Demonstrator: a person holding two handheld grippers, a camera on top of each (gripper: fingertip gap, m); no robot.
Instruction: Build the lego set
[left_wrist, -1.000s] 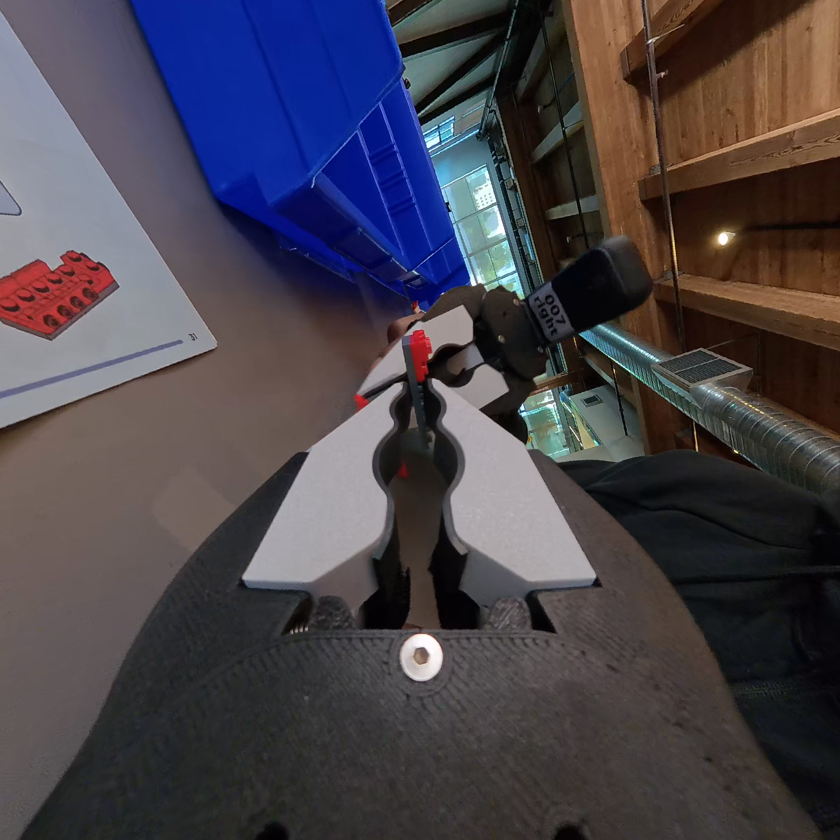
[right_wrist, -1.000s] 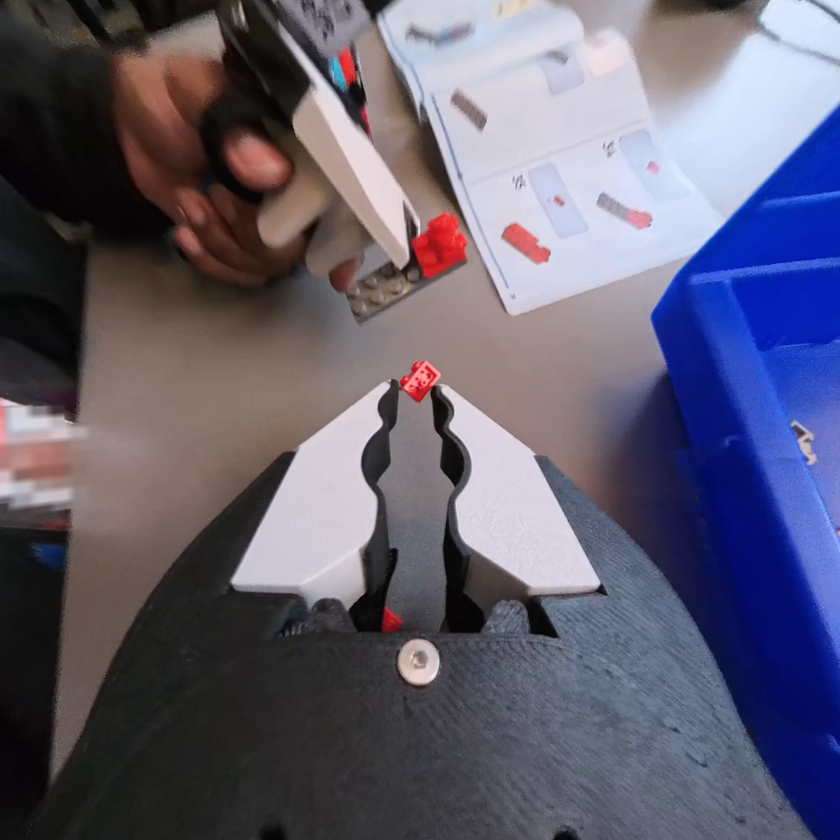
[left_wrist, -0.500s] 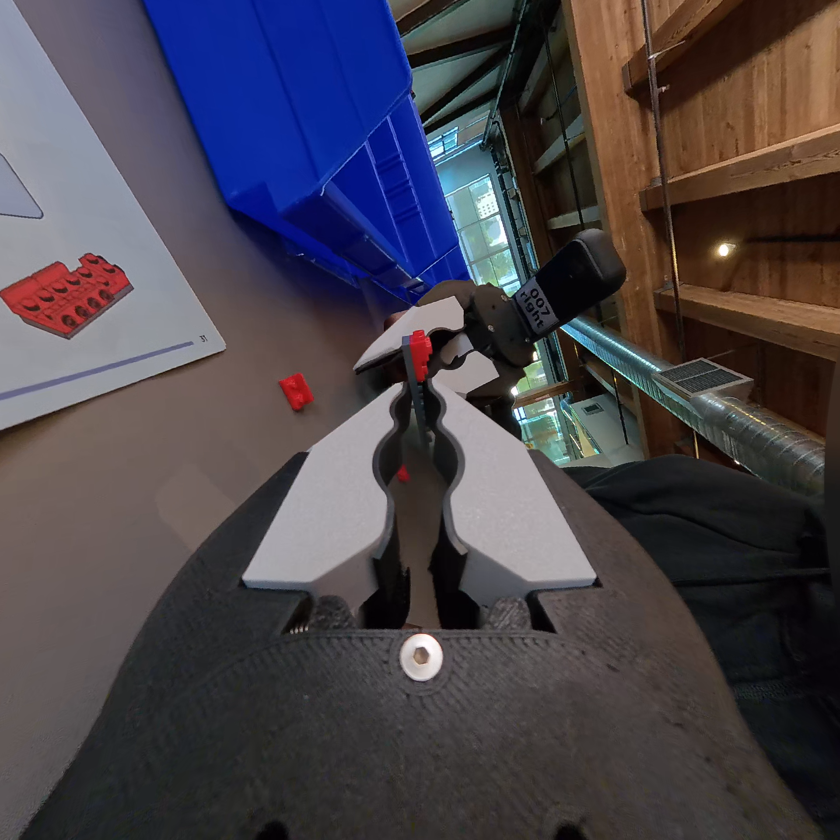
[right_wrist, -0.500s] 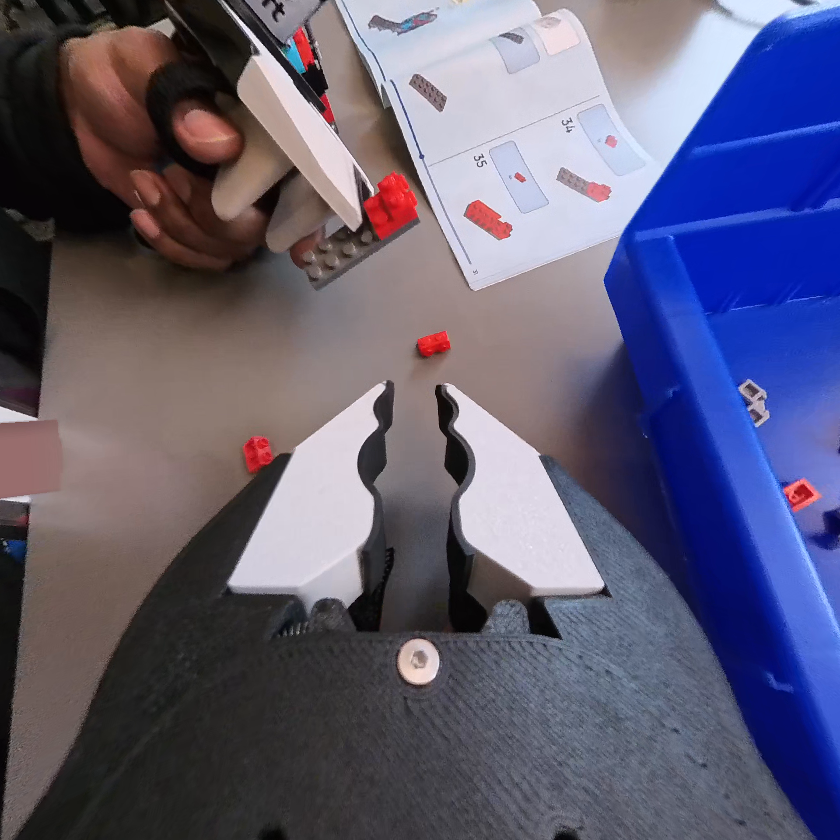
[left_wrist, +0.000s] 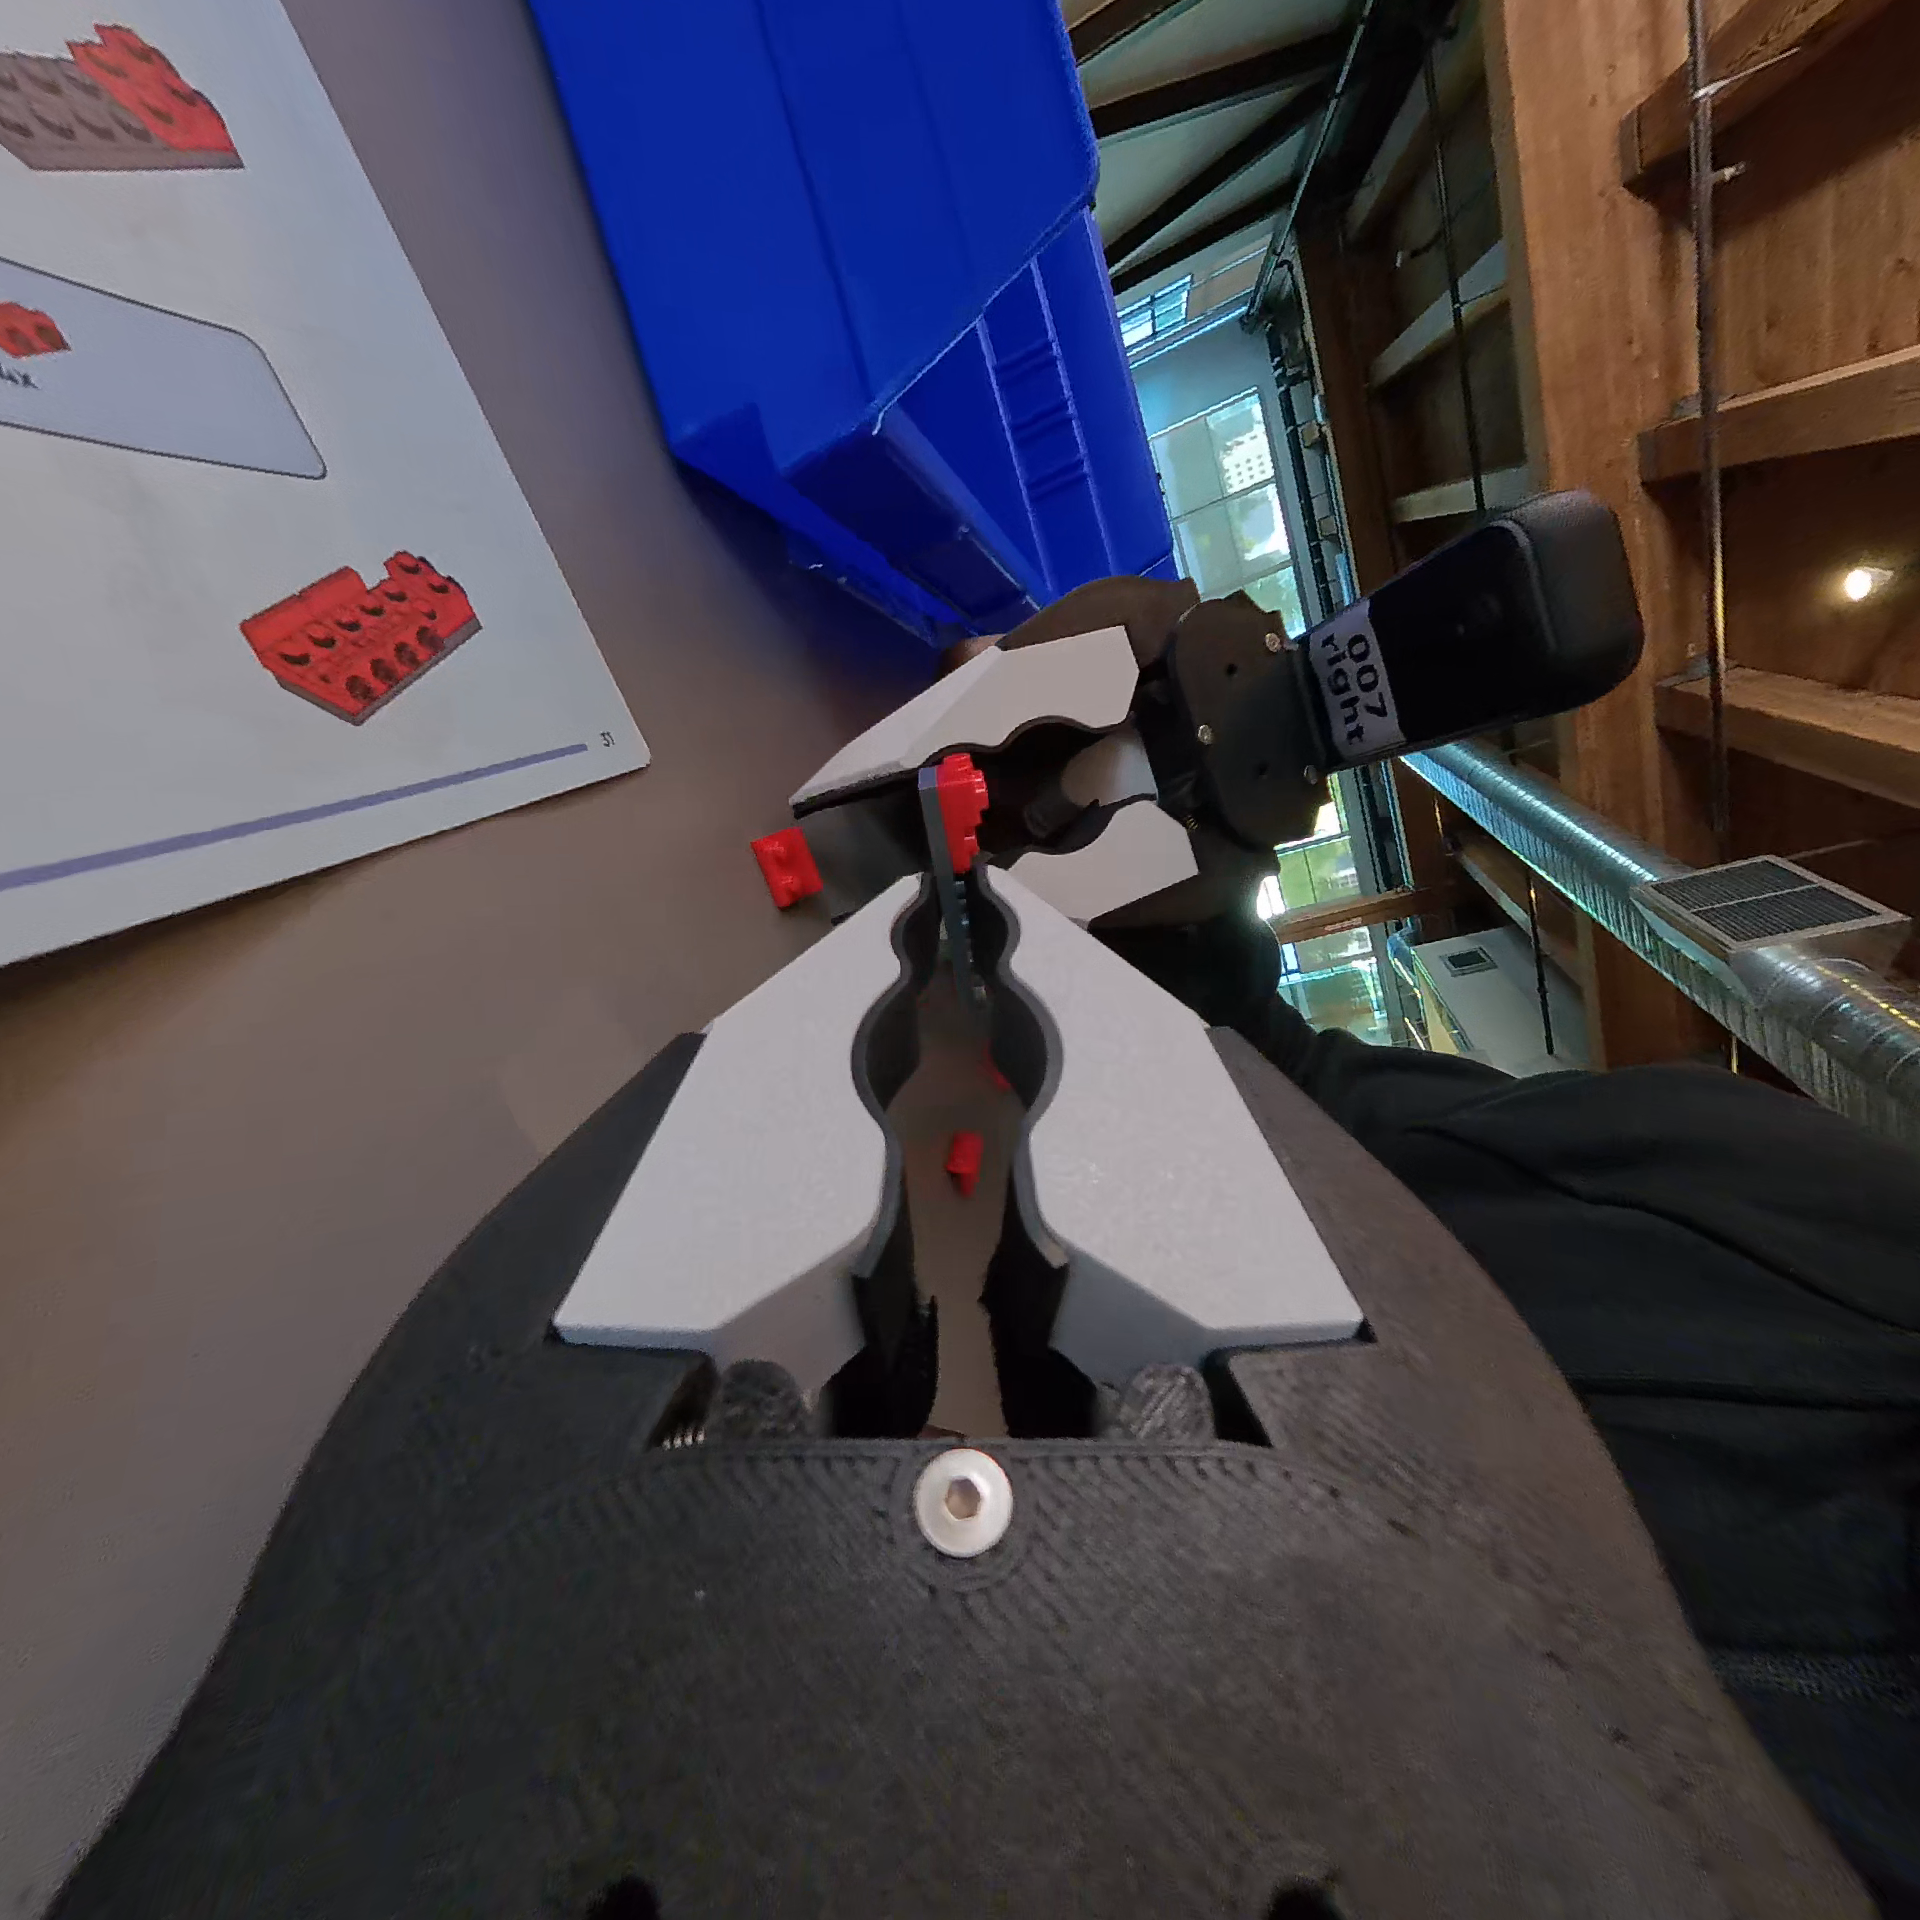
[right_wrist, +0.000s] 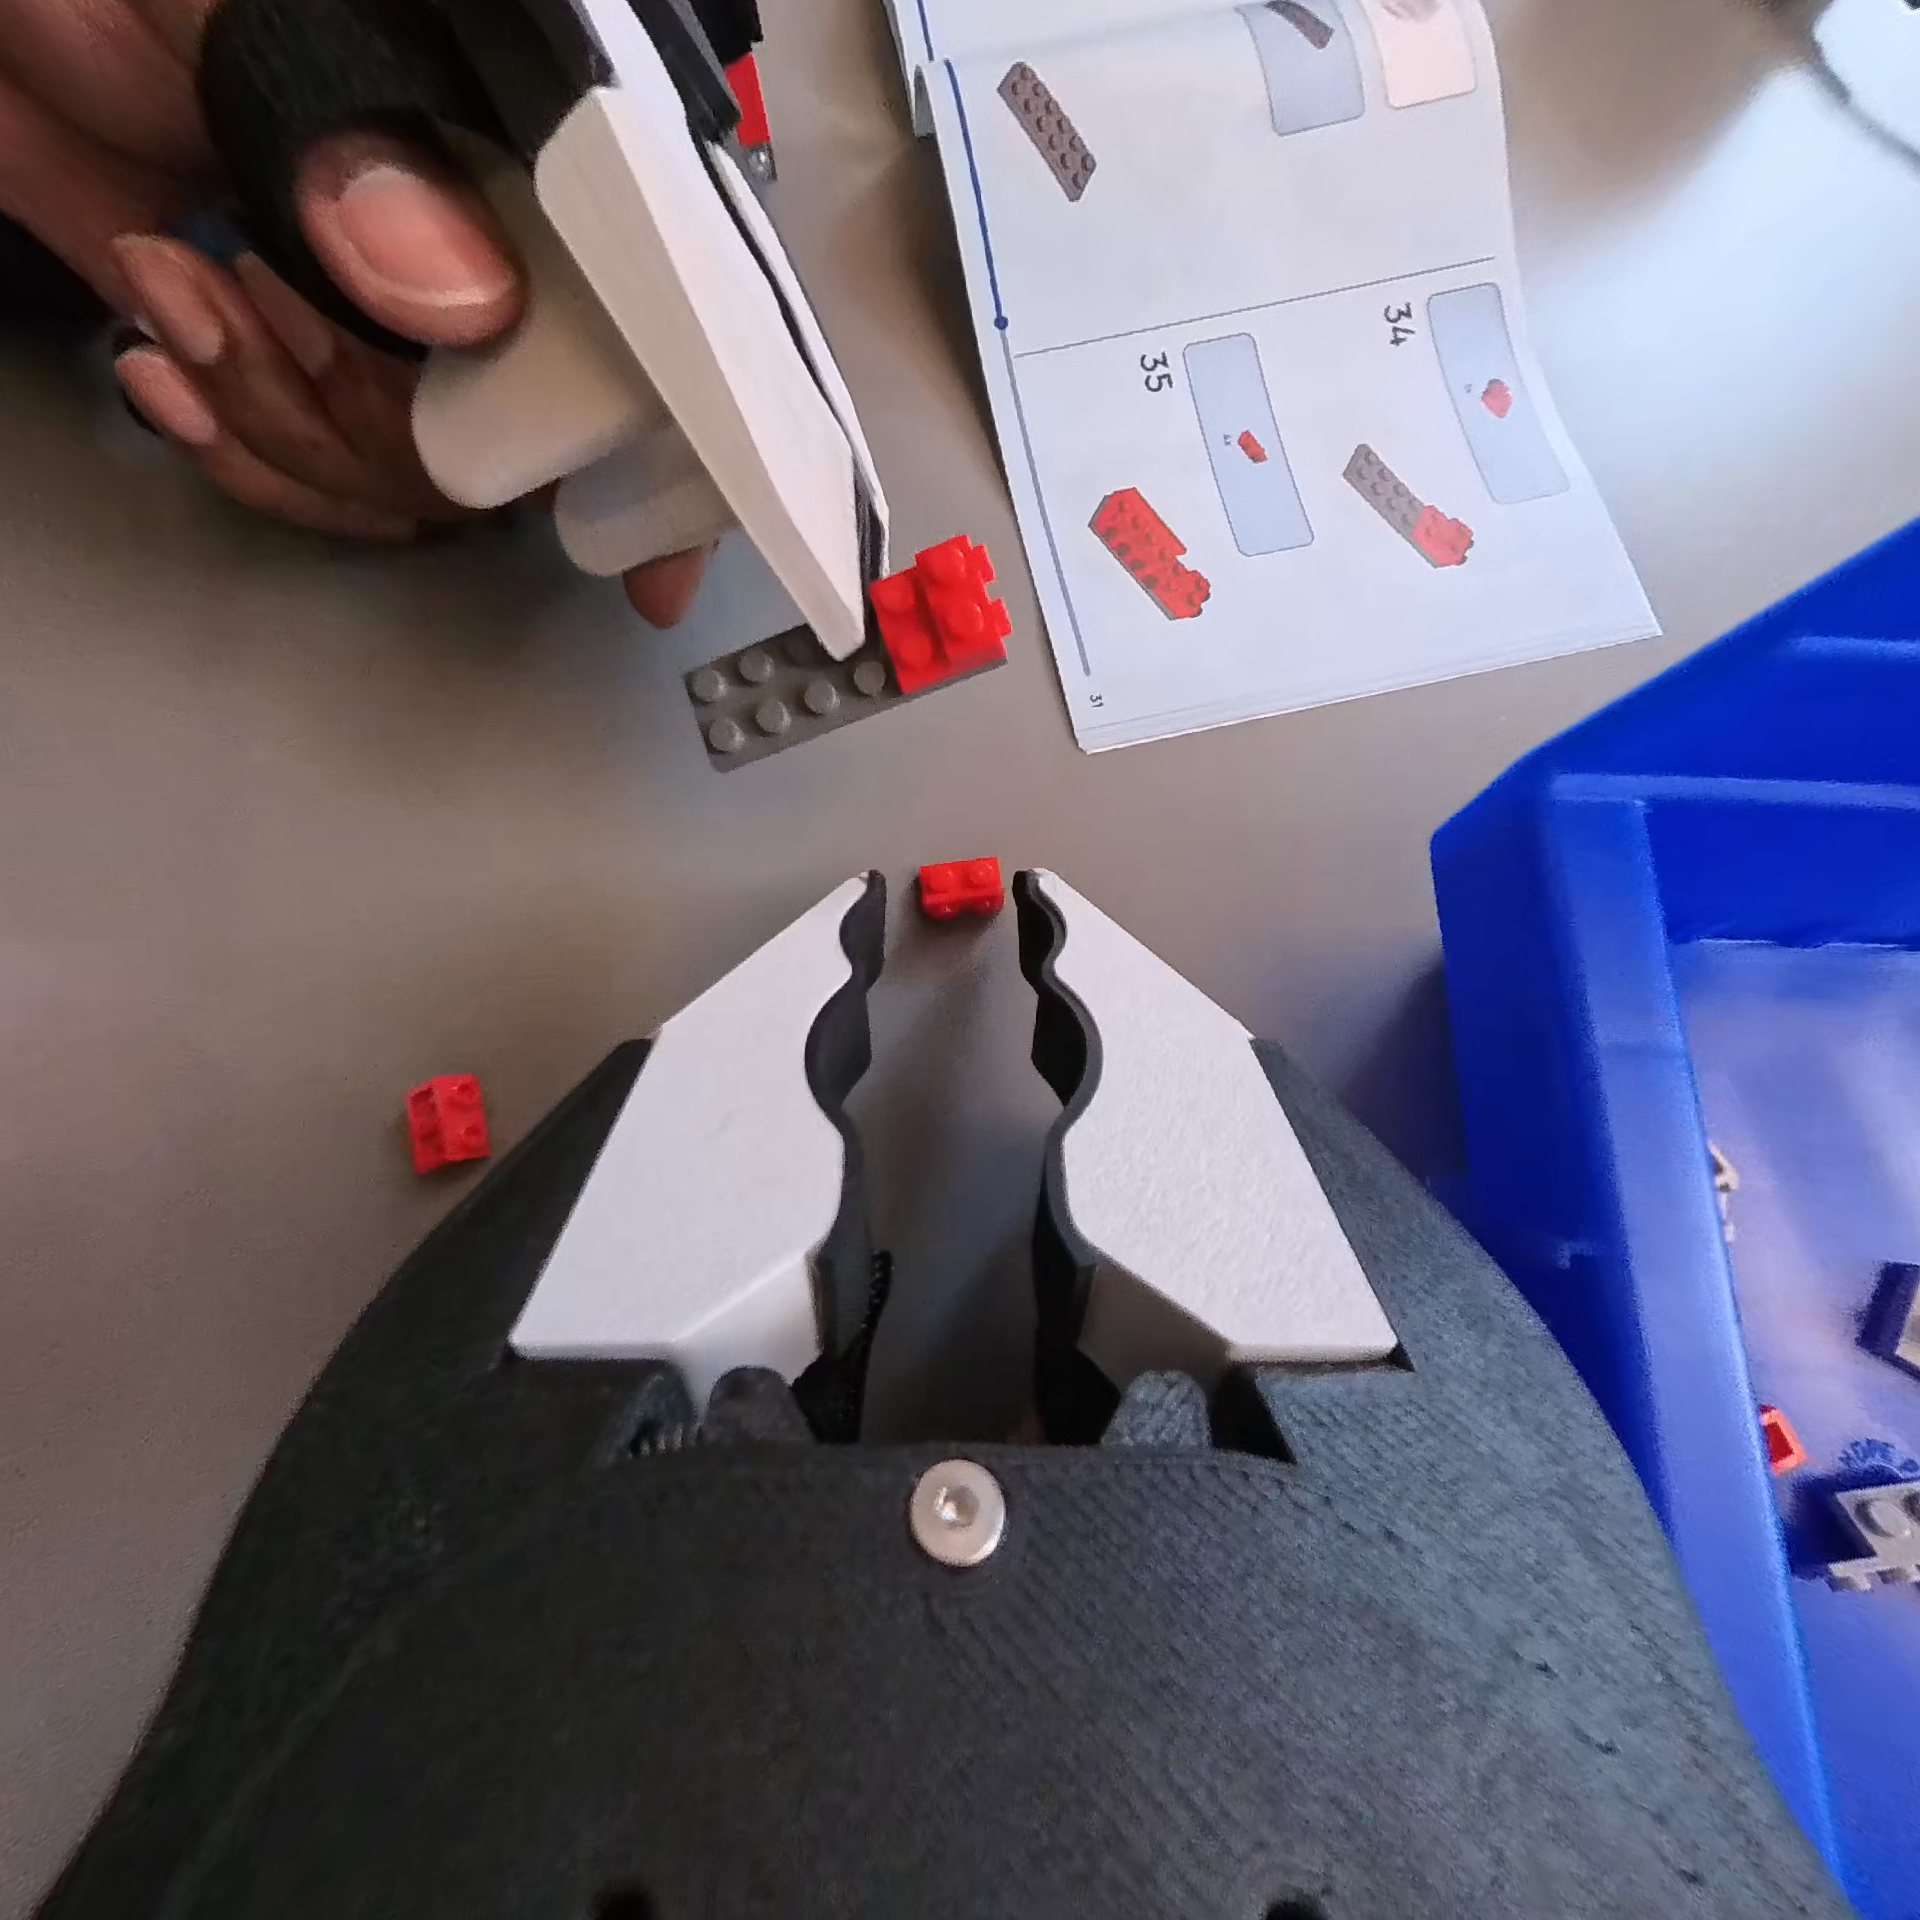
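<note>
My right gripper (right_wrist: 951, 883) fills the lower half of the right wrist view, fingers spread with a small gap, empty, and the small red brick (right_wrist: 961, 889) lies on the grey table (right_wrist: 260, 831) right between the tips, at mid-frame. To take it well, I judge I should ease forward until the tips flank its short sides, keep them low to the table, then squeeze squarely so the brick does not skid or twist out.

My left gripper (right_wrist: 868, 603), upper left of that view, is pinched on the grey plate (right_wrist: 779, 701), which already carries red bricks (right_wrist: 940, 613) at its right end; I should hold it steady, studs facing up, ready for the next piece. In the left wrist view the plate (left_wrist: 948, 831) shows edge-on at the fingertips, mid-frame.

The blue bin (right_wrist: 1662, 1039) runs down the right edge, the open instruction booklet (right_wrist: 1299, 364) sits upper right. A second loose red brick (right_wrist: 447, 1124) lies at left of centre, beside my gripper's body.
</note>
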